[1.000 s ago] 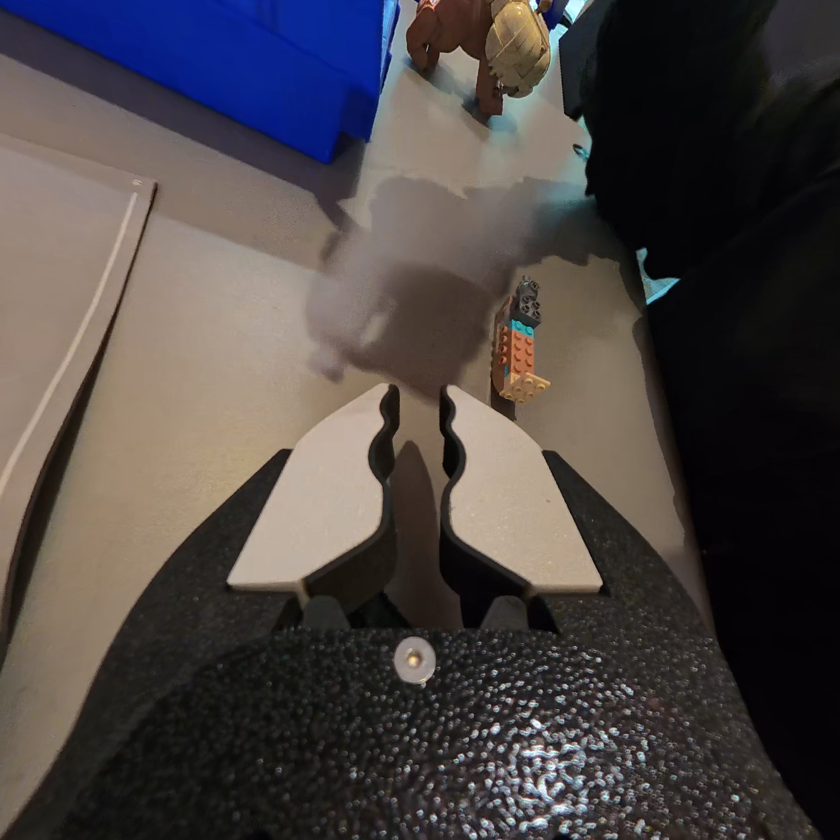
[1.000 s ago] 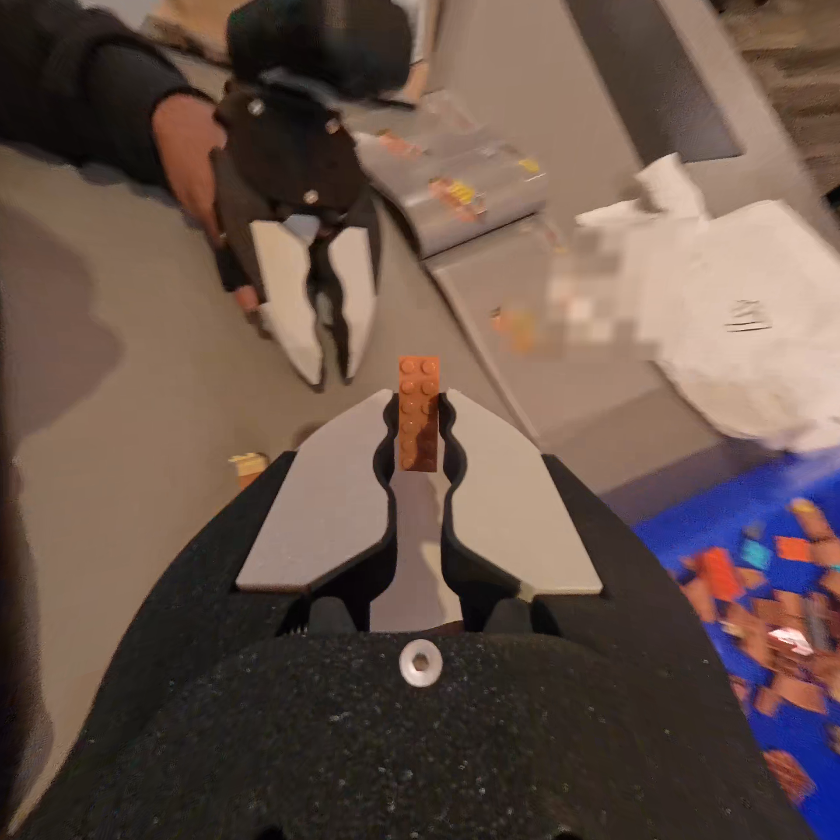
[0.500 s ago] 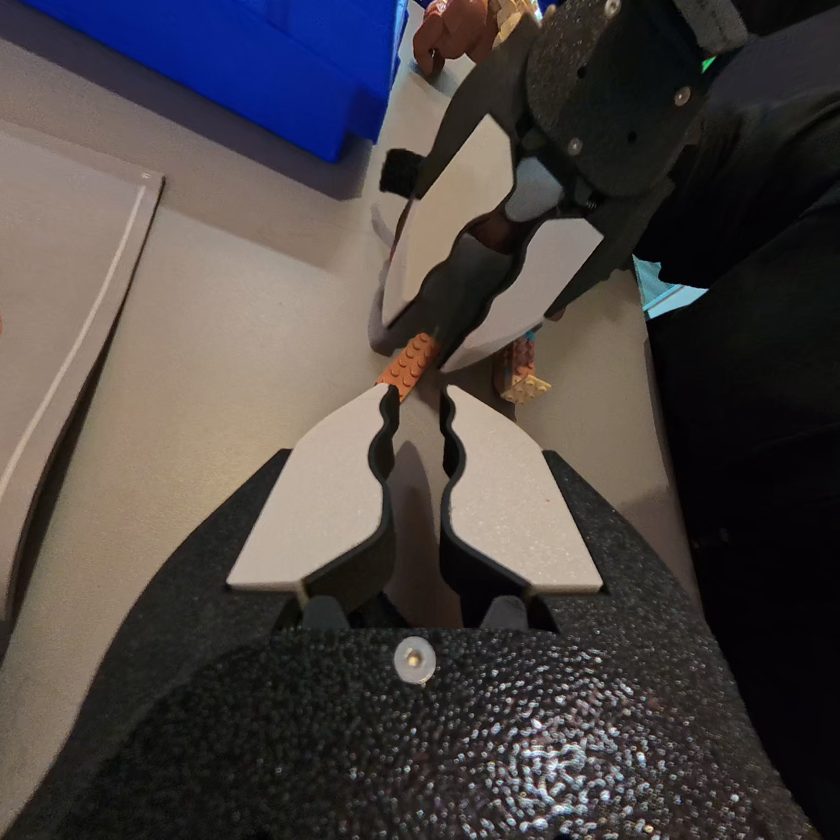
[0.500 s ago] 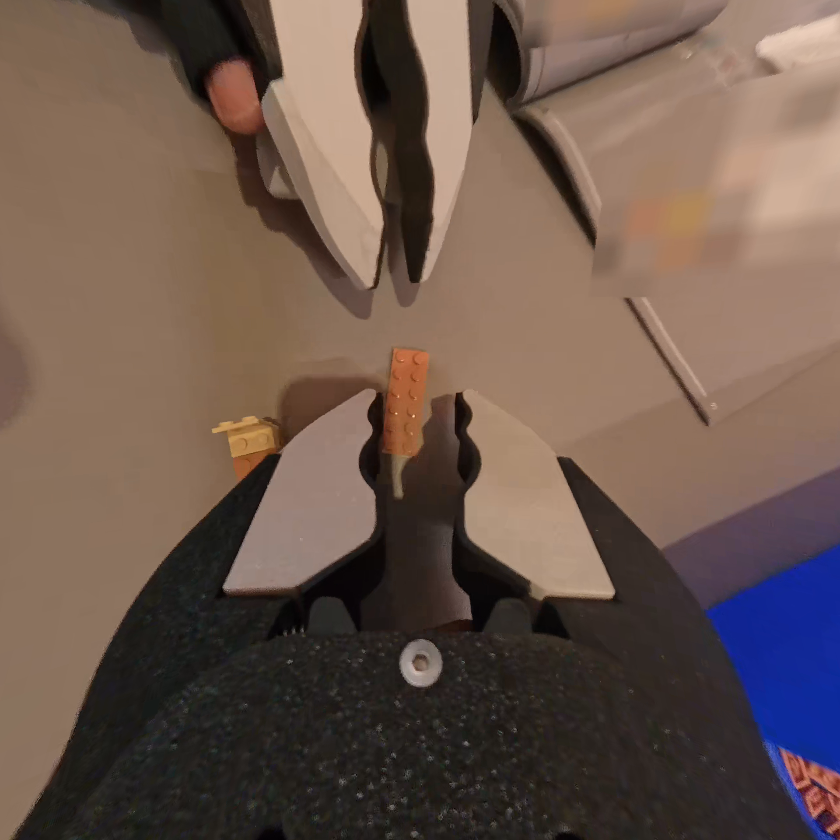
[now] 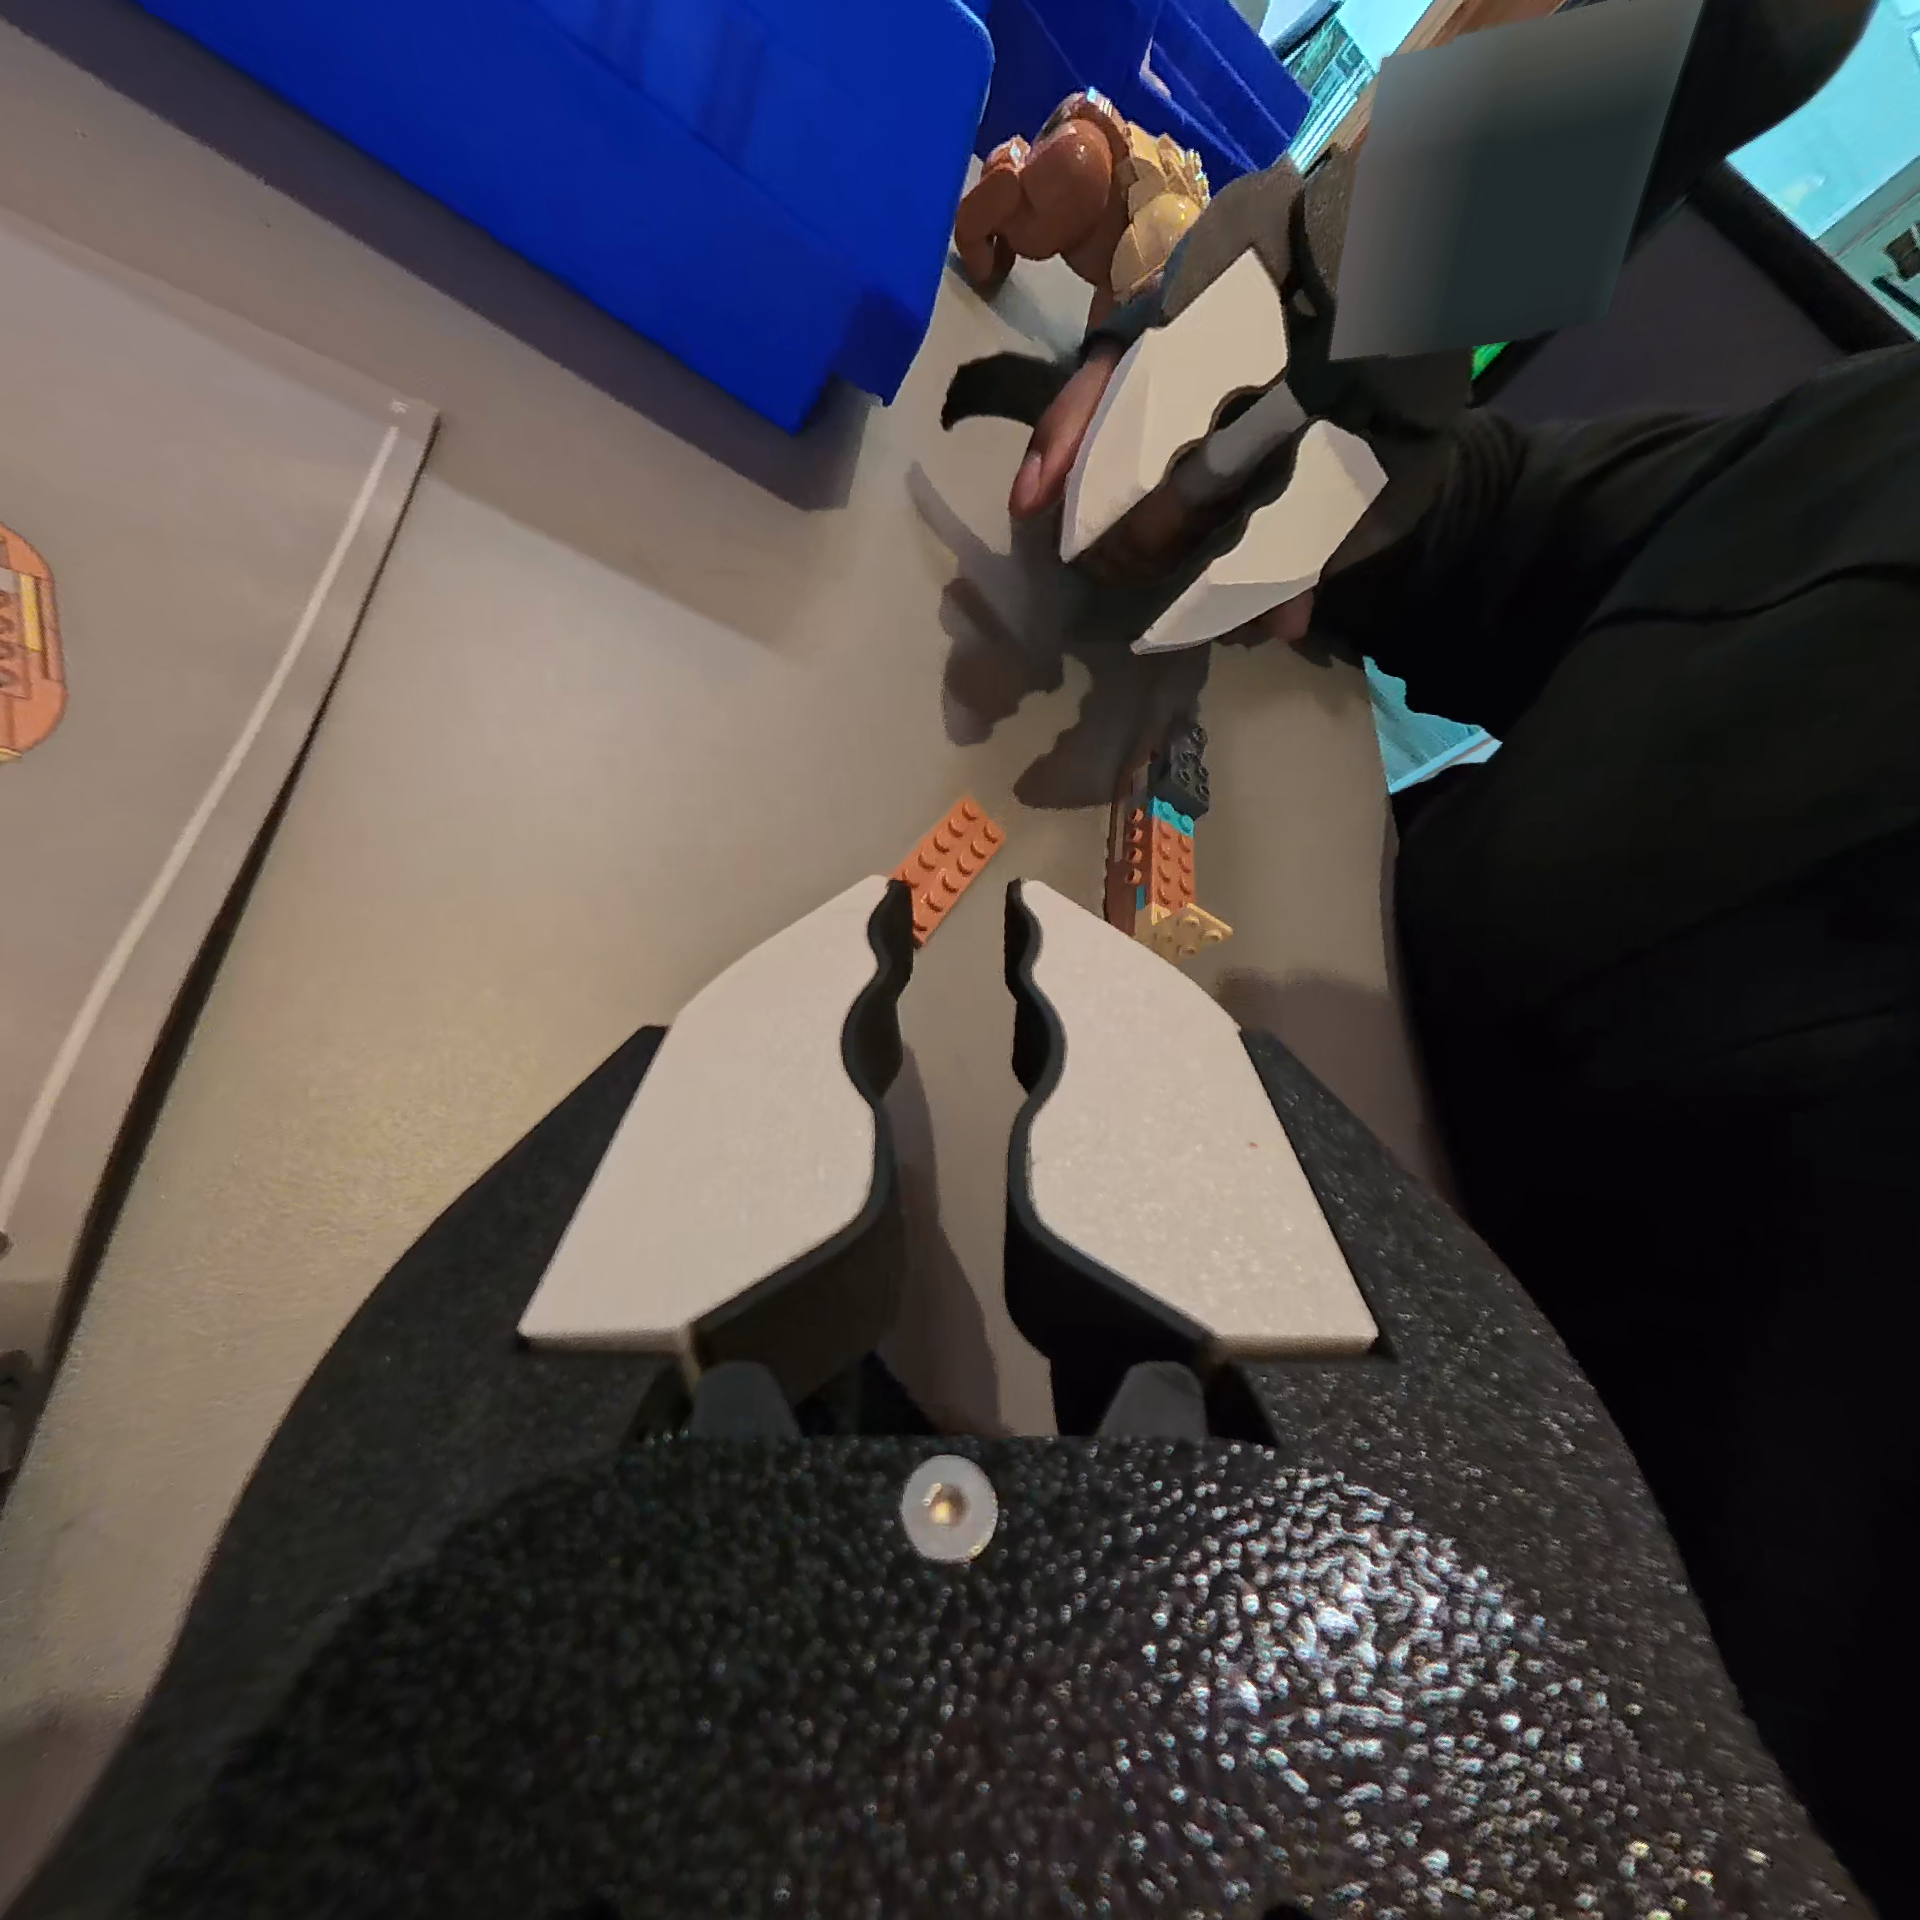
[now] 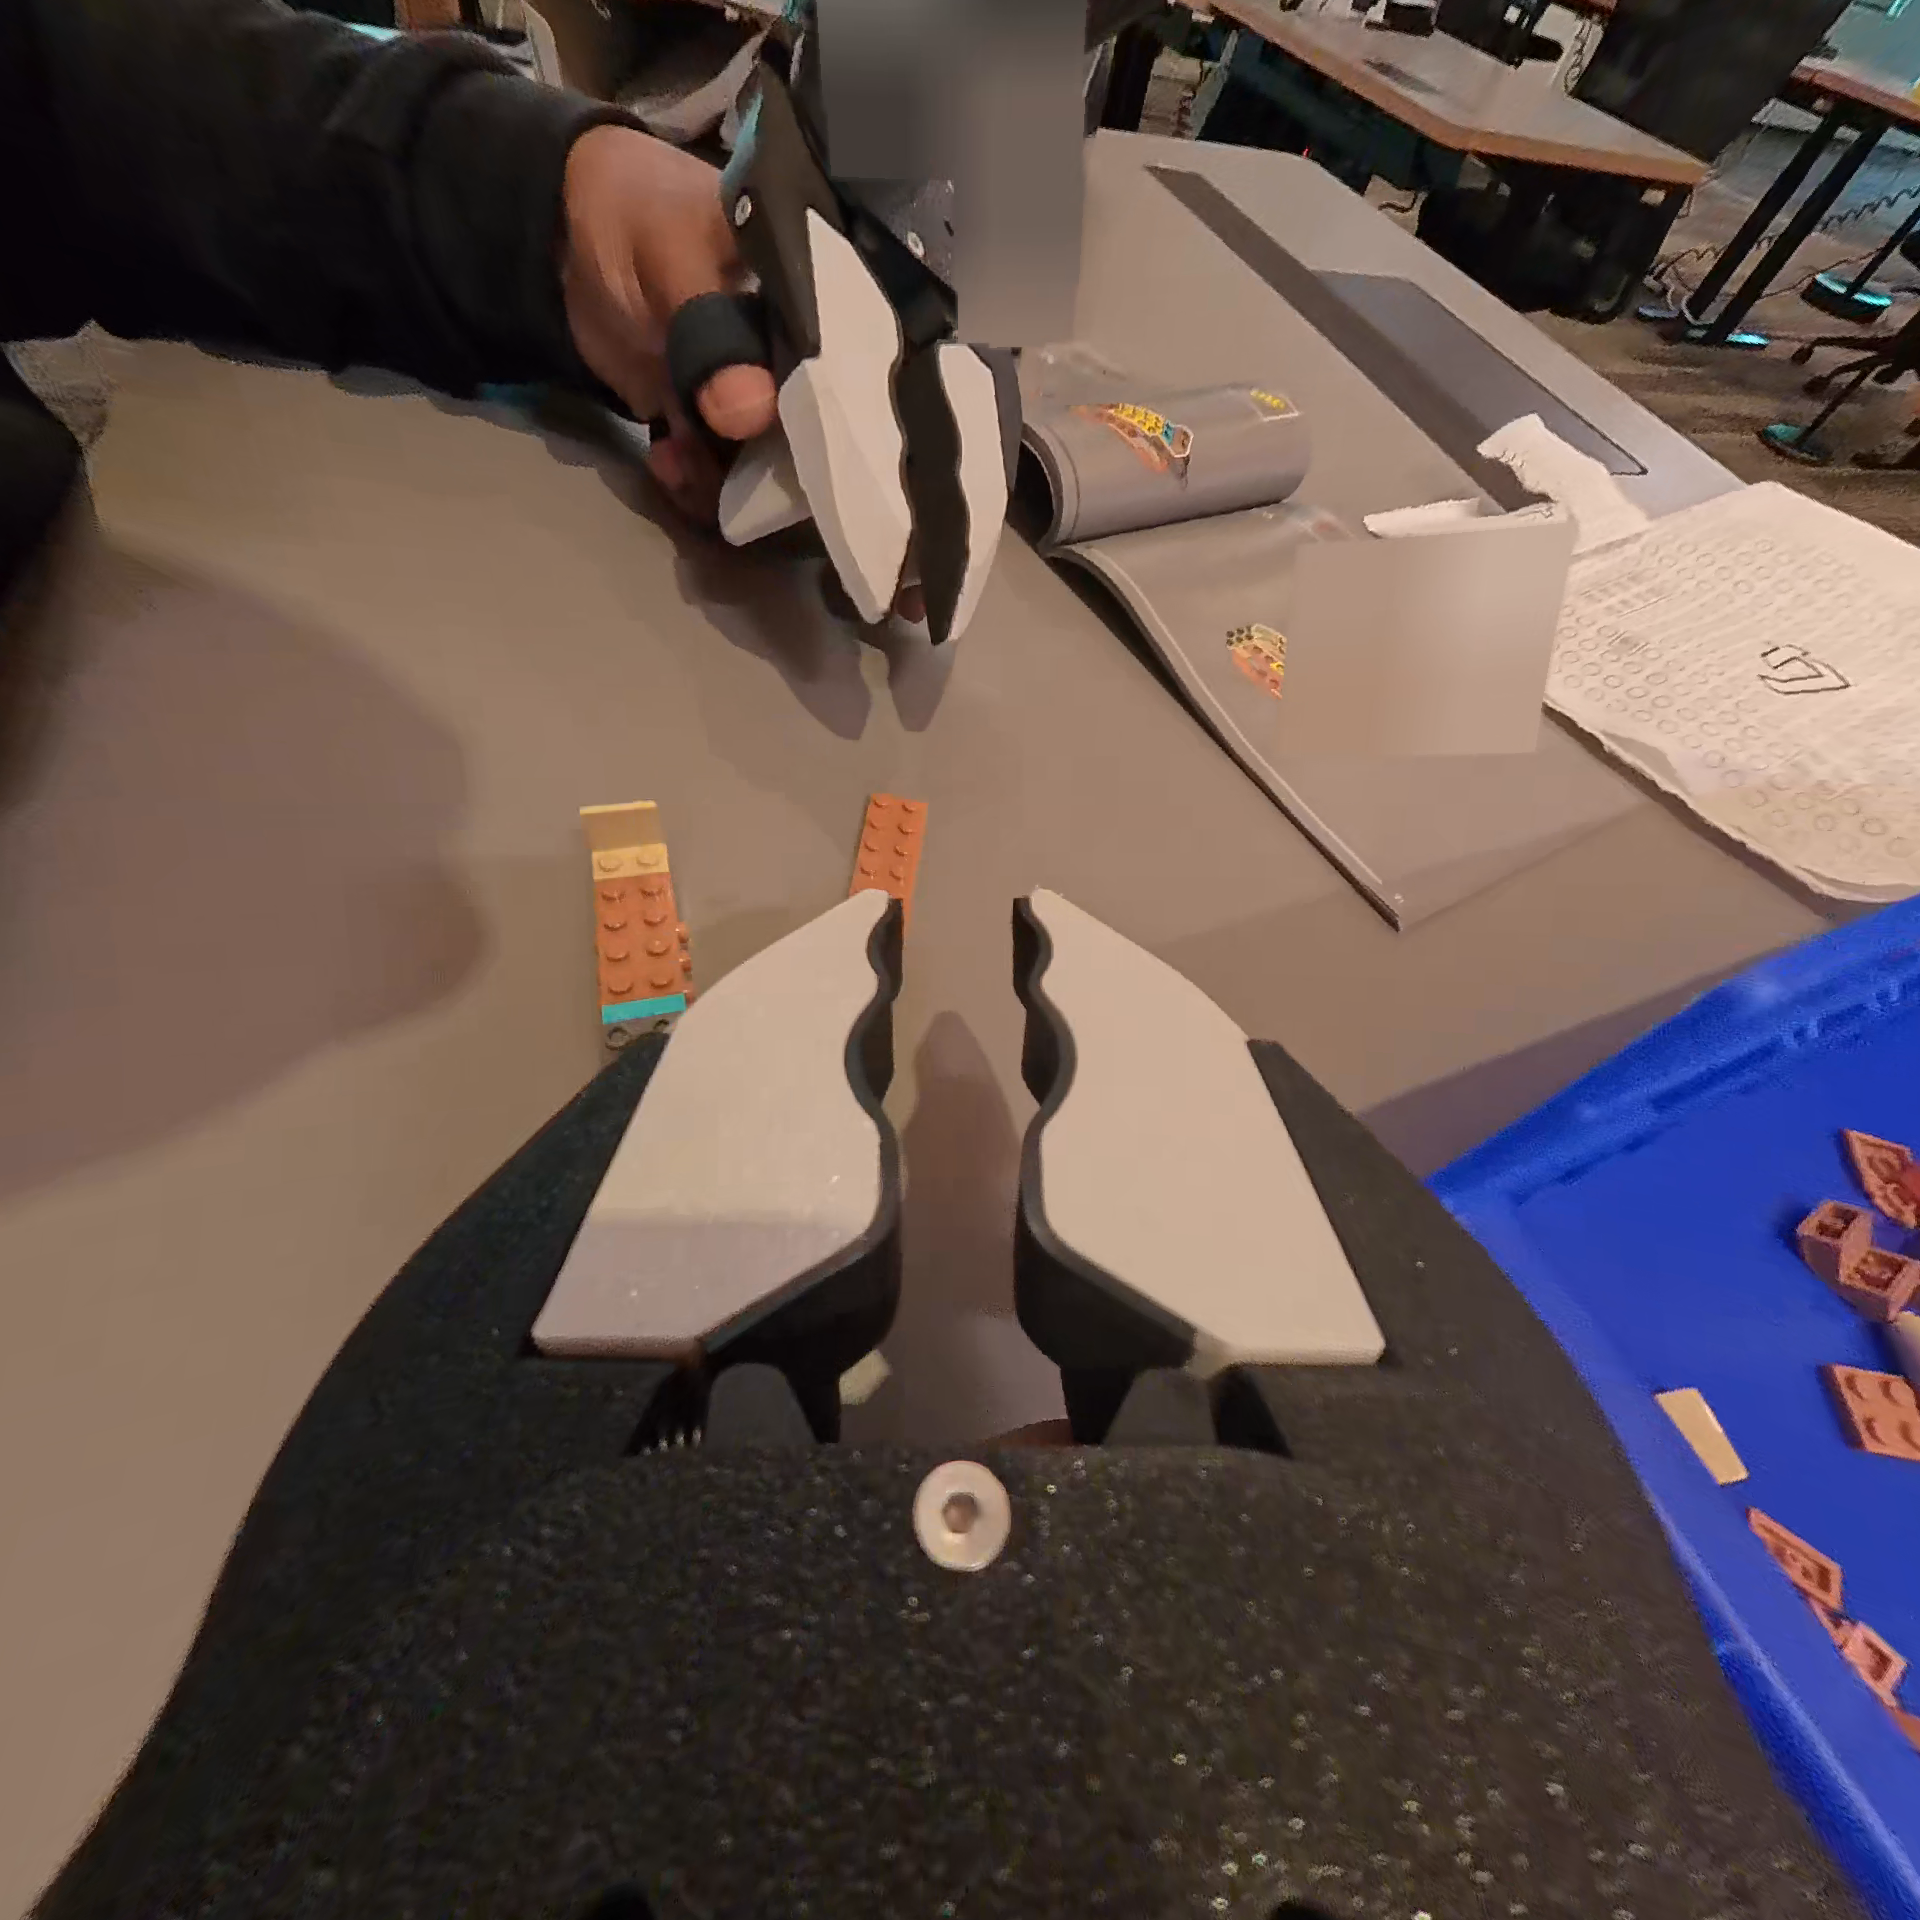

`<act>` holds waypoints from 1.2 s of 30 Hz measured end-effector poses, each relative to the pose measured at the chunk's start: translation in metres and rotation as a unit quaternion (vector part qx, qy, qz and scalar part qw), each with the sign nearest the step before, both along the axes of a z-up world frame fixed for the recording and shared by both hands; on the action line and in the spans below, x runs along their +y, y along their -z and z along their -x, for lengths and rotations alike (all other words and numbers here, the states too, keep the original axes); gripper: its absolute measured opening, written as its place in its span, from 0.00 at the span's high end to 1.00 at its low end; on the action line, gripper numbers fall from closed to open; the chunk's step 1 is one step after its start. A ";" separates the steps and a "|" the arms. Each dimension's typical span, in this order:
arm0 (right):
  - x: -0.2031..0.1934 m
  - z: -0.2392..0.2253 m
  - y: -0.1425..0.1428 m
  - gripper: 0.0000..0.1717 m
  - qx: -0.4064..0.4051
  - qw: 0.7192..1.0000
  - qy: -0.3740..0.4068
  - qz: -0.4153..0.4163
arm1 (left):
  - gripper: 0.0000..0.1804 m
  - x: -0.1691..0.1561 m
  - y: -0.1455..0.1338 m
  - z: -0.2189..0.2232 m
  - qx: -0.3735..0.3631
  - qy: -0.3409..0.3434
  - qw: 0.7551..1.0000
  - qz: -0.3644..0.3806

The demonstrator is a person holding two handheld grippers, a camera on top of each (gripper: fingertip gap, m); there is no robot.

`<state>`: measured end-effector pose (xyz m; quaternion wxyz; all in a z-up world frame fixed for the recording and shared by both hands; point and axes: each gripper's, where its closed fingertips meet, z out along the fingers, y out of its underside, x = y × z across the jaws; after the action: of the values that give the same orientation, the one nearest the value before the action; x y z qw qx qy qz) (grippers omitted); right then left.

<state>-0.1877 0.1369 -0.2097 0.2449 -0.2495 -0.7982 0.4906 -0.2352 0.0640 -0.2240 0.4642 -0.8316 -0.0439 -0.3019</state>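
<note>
An orange flat plate point(image 5: 951, 868) lies on the grey table just beyond my left gripper's point(image 5: 956, 894) fingertips. The left gripper is slightly open and holds nothing. The plate also shows in the right wrist view point(image 6: 890, 852), flat on the table past the left fingertip of my right gripper point(image 6: 956, 909), which is open and empty. A small brick assembly point(image 5: 1158, 862) of orange, teal, dark grey and tan lies beside the plate; it shows in the right wrist view too point(image 6: 634, 925). The right gripper point(image 5: 1107, 597) hovers farther back; the left gripper point(image 6: 912, 623) hangs above the table.
A blue bin point(image 6: 1662, 1195) with several brown bricks stands at the right. Another blue bin point(image 5: 623, 156) and a brown toy figure point(image 5: 1081, 197) stand at the back. An open grey booklet point(image 6: 1195, 582) and a white sheet point(image 6: 1745, 707) lie beyond. A person's hand point(image 6: 644, 270) holds the left gripper. The left gripper's tips are roughly 10 cm from the right gripper's. The orange flat plate point(image 5: 951, 868) is about 5 cm from my left fingertips. It is also in sight in the right wrist view point(image 6: 885, 833).
My right gripper brought the orange plate down in front of the left gripper, opened, let it go and drew back. The plate now lies on the table. The left gripper barely moved.
</note>
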 end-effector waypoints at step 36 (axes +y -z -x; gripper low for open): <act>0.183 0.101 0.053 0.89 -0.341 0.901 0.180 -0.200 | 0.90 -0.003 0.008 -0.014 0.085 0.027 0.996 0.010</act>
<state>-0.2891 0.3200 -0.2628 0.0866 -0.4867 -0.8557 0.1529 -0.2211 0.0609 -0.2319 0.4499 -0.8595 0.0151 -0.2422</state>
